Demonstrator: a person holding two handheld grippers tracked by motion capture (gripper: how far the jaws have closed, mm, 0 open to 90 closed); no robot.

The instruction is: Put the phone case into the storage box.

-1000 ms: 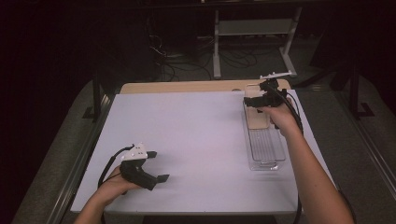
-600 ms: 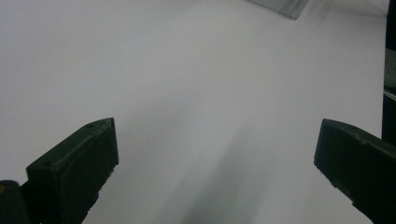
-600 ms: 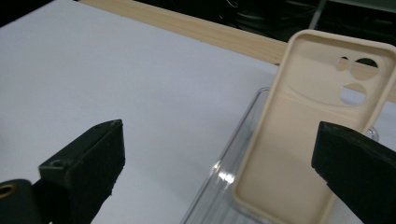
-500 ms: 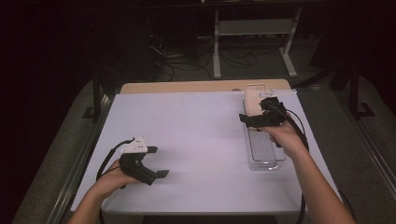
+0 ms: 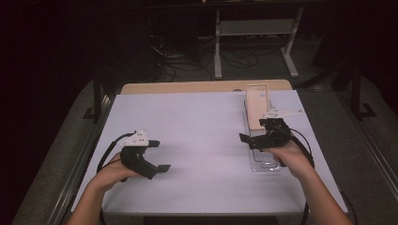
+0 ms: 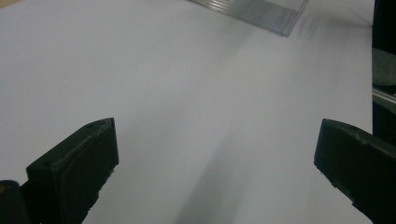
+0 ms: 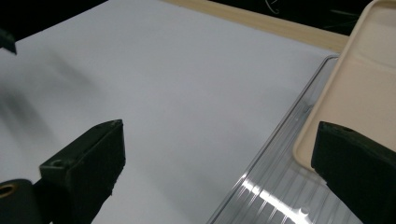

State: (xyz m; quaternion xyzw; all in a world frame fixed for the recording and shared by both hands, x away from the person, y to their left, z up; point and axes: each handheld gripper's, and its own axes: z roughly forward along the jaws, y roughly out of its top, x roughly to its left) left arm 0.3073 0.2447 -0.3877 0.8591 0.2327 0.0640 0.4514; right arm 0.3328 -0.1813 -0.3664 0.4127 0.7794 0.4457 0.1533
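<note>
Work in hand looks like placing the beige, flat, rounded-corner phone case [image 5: 257, 104] in the clear, long, ribbed plastic tray [image 5: 264, 161]. The case lies in the far end of the tray, at about 1 o'clock on the white table cover [image 5: 197, 140], and seems to overhang the far rim a little; the high view leaves that unclear. In the right gripper view the case [image 7: 364, 88] rests on the tray [image 7: 275, 186], just ahead of the right-hand jaw, nothing pinching it.

Right gripper [image 5: 256, 138] hovers over the tray's middle at 3 o'clock, jaws spread wide, empty. Left gripper [image 5: 157, 157] sits low at 8 o'clock over bare cover, jaws likewise spread, empty; its own view has a corner of the tray [image 6: 261, 11] far off at the top.

Judgement: placing appears done, case in tray and released. Left, if anything: nudge the case fully flat inside, or pull both hands away. Near half of the tray is empty, so more items may belong there; cannot tell.
</note>
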